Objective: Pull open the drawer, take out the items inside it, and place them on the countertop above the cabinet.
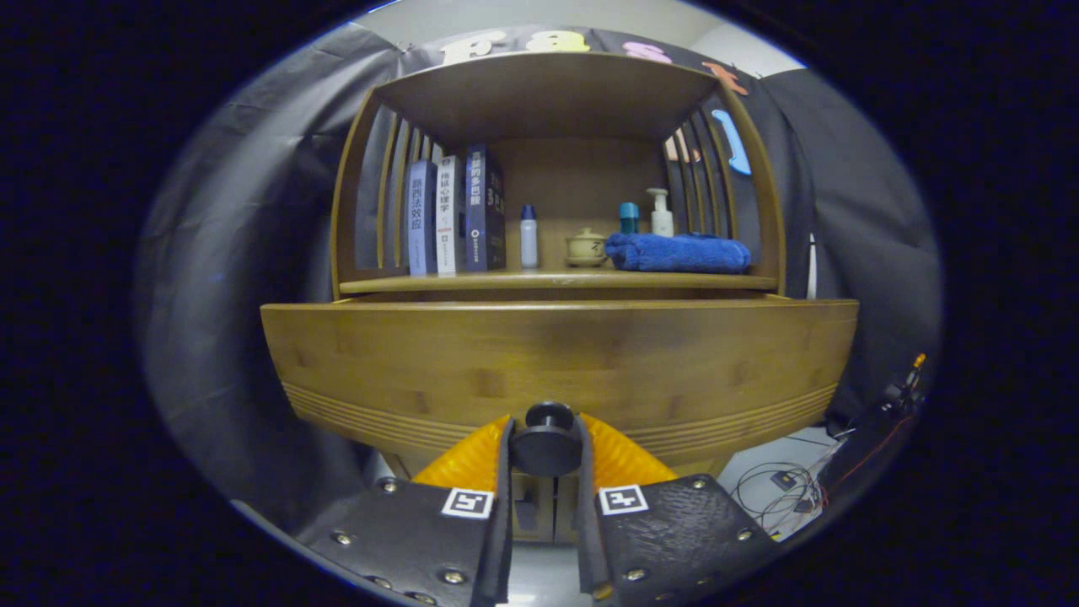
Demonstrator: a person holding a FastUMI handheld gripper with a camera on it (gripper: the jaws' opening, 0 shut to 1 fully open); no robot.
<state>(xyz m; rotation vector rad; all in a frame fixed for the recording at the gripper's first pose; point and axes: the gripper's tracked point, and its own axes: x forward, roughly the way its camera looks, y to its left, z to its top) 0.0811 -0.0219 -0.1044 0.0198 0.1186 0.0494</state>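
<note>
A wooden drawer front fills the space just ahead of me, standing out from the cabinet below the countertop. Its round dark knob sits between my two fingers, and my gripper is shut on it, both fingers pressing its sides. The drawer's inside is hidden behind the tall front panel, so I cannot see what lies in it.
On the countertop stand three books at the left, a small white bottle, a lidded ceramic jar, a folded blue towel and a pump bottle. Cables lie on the floor to the right.
</note>
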